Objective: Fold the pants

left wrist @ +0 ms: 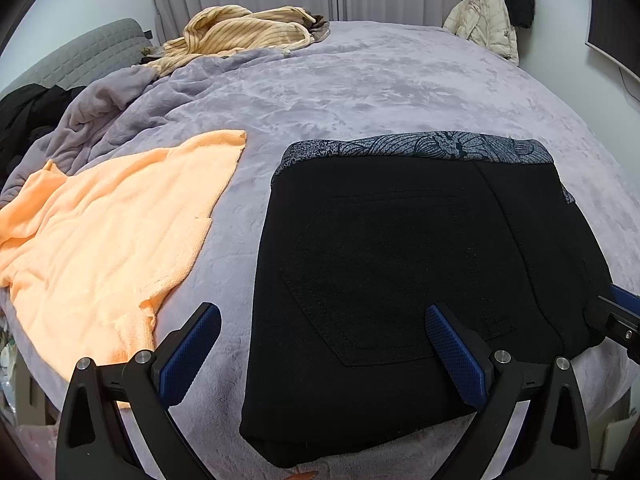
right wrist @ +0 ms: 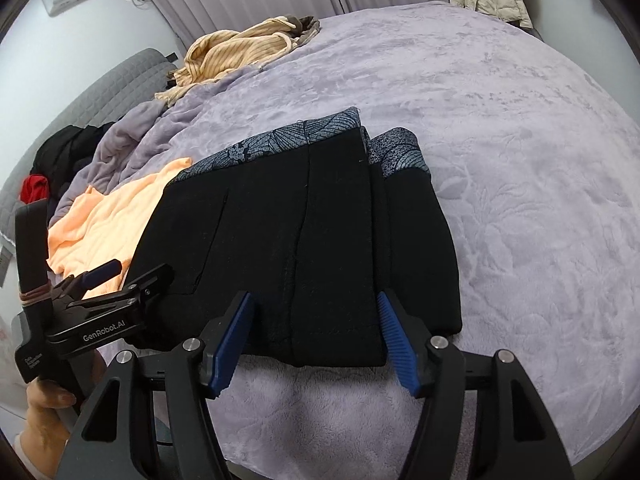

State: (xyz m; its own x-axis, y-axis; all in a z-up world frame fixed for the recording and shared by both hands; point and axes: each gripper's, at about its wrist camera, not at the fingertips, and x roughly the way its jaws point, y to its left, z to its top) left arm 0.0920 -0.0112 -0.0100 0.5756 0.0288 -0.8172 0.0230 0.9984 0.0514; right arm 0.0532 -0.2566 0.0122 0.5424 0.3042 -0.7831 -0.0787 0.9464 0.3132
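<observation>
The black pants (left wrist: 400,264) lie folded in a compact rectangle on the purple bed cover (left wrist: 360,88), with a grey patterned waistband lining (left wrist: 420,146) showing at the far edge. My left gripper (left wrist: 320,328) is open and empty, just above the near left part of the pants. My right gripper (right wrist: 316,320) is open and empty at the near edge of the folded pants (right wrist: 304,232). The left gripper also shows in the right wrist view (right wrist: 120,276), at the pants' left side. A tip of the right gripper shows in the left wrist view (left wrist: 620,312).
An orange towel (left wrist: 108,232) lies left of the pants. A striped yellow garment (left wrist: 240,32) and bunched purple blanket (left wrist: 100,116) lie at the far left. A cream jacket (left wrist: 484,20) hangs beyond the bed. Dark clothes (right wrist: 68,148) sit by the grey headboard (right wrist: 112,84).
</observation>
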